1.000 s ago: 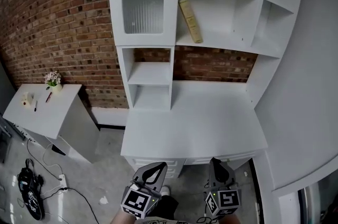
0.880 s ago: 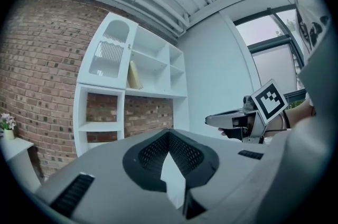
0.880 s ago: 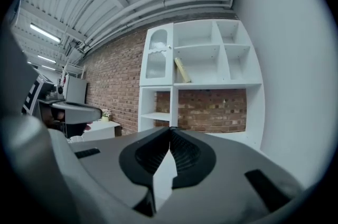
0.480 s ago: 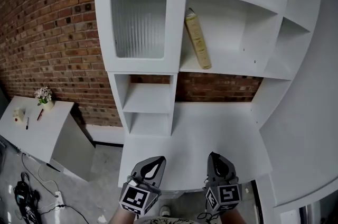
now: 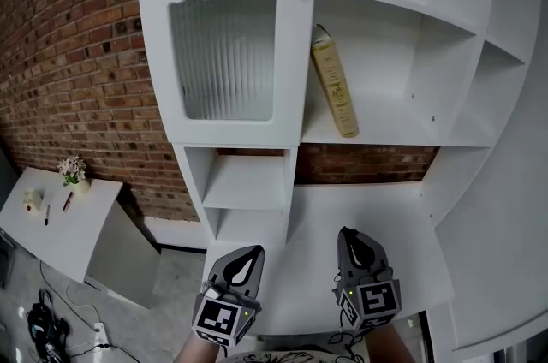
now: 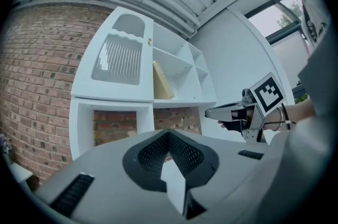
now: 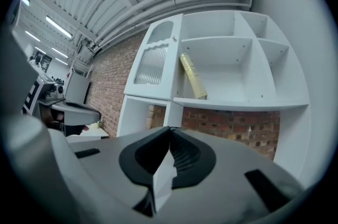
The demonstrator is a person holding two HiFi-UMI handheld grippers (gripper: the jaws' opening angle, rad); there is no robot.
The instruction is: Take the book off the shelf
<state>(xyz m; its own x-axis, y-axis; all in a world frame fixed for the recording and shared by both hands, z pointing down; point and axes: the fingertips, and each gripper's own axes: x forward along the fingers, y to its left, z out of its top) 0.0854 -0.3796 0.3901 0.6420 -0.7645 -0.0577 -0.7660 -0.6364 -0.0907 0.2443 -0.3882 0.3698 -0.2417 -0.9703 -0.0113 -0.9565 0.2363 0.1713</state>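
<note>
Two claws, the left claw (image 5: 253, 252) and the right claw (image 5: 349, 237), hang low over the white desk (image 5: 377, 207), each with its jaws pressed together on nothing. One book (image 5: 334, 83) stands on the shelf (image 5: 394, 128) just right of the ribbed glass door (image 5: 224, 53). Its long axis is nearly upright, with the top leaning left. Behind is a brick wall (image 5: 77, 53), and a small white table (image 5: 51, 224) stands at the left.

Head view. My left gripper (image 5: 244, 260) and right gripper (image 5: 354, 245) hover over the white desk (image 5: 377, 207), jaws together. Above, a yellow book (image 5: 335, 89) leans tilted on the shelf (image 5: 396, 127), beside a ribbed-glass door (image 5: 223, 57).
</note>
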